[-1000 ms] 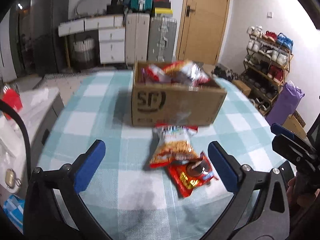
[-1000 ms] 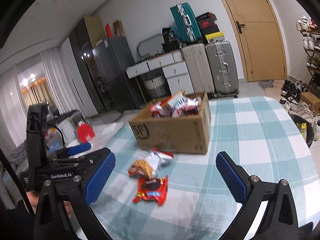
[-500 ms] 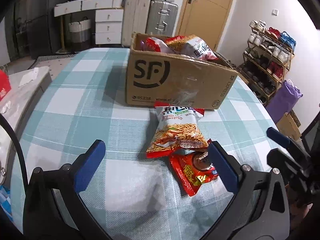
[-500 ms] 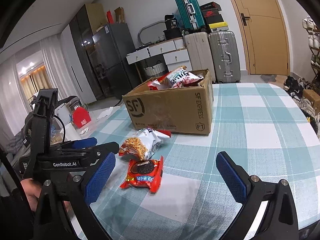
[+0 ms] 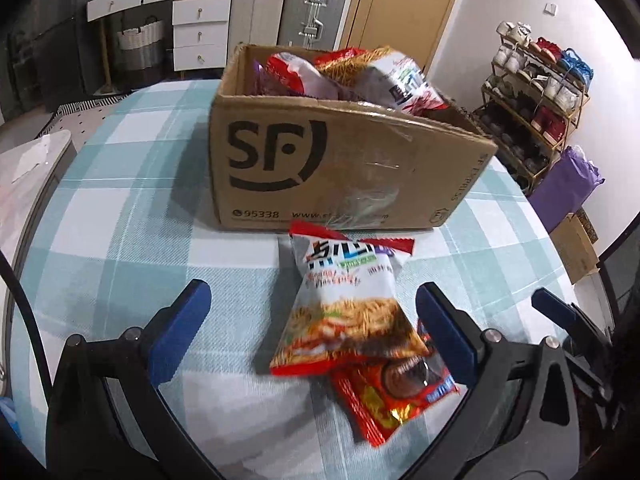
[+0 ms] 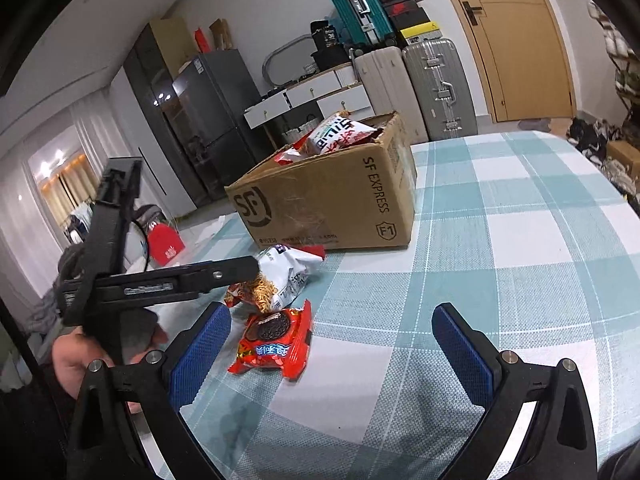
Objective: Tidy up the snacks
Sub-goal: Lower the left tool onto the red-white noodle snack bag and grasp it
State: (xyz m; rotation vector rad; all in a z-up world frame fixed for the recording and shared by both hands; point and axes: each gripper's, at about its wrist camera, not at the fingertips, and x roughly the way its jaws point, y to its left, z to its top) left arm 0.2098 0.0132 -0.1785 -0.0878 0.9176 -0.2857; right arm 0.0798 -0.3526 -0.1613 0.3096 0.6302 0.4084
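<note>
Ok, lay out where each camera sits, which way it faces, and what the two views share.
Left wrist: rides on the left gripper, jaws open, low over the checked table, facing the cardboard box front-on, noodle snack bag between its jaws.
Right wrist: rides on the right gripper, jaws open, facing the box's corner; the person's left hand shows.
Shared: box, noodle bag, red cookie packet, table, each other's gripper.

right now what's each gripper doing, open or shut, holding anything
Left gripper: open, empty, its blue fingers either side of the white and orange noodle snack bag.
Right gripper: open, empty, above the checked tablecloth.
</note>
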